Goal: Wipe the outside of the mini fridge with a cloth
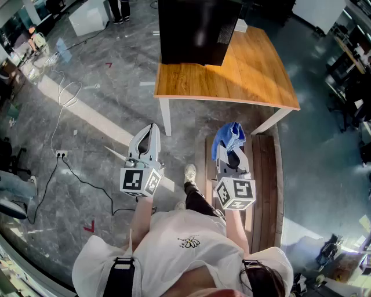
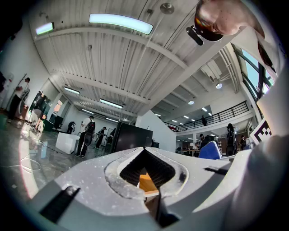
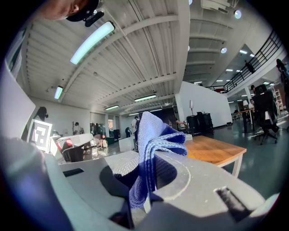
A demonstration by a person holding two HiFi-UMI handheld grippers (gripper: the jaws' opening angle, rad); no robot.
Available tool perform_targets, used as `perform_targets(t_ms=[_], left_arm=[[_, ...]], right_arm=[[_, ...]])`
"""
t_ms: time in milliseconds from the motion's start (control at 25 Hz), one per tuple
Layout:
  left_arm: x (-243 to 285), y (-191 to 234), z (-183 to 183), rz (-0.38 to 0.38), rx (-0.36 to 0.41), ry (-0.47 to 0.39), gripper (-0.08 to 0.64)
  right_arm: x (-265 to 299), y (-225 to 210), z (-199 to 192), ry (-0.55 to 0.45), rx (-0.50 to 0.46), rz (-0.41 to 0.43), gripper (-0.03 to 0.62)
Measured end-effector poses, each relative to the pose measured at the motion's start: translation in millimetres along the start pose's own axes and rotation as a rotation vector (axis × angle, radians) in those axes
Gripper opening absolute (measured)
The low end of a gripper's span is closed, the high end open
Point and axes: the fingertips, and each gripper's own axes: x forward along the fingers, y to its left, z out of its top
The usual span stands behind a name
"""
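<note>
The black mini fridge (image 1: 197, 29) stands on the far left part of a wooden table (image 1: 249, 75) ahead of me. It shows small and distant in the left gripper view as a dark box (image 2: 131, 137). My right gripper (image 1: 232, 152) is shut on a blue cloth (image 1: 229, 139), which stands bunched up above the jaws (image 3: 153, 144). My left gripper (image 1: 152, 130) is shut with nothing in it, its jaws meeting at the tip (image 2: 144, 151). Both grippers hover over the floor, well short of the table's front edge.
A low wooden bench (image 1: 264, 191) lies on the floor under my right gripper. White cables (image 1: 64, 93) and a power strip (image 1: 61, 154) trail over the grey floor at left. A white box (image 1: 87, 16) sits far left. Several people stand in the distance (image 2: 86, 135).
</note>
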Motion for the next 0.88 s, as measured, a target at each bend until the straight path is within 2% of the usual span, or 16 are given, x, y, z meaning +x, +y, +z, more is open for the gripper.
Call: perform_targets(t_ms=[200, 320, 480, 680, 880], left_arm=[[63, 18, -8, -0.002, 0.01, -0.007, 0.005], [117, 28, 7, 0.003, 0.011, -0.062, 0.005], [184, 38, 14, -0.01, 0.053, -0.072, 0.005], [247, 51, 16, -0.027, 0.063, -0.086, 0.005], [296, 66, 4, -0.052, 0.044, -0.067, 0.005]], right_arm=[[63, -37, 7, -0.004, 0.003, -0.02, 0.069], [110, -63, 27, -0.029, -0.005, -0.026, 0.069], [175, -94, 48, -0.063, -0.014, 0.002, 0.069], [246, -104, 72, -0.065, -0.026, 0.05, 0.069], [303, -101, 88, -0.07, -0.026, 0.088, 0.069]])
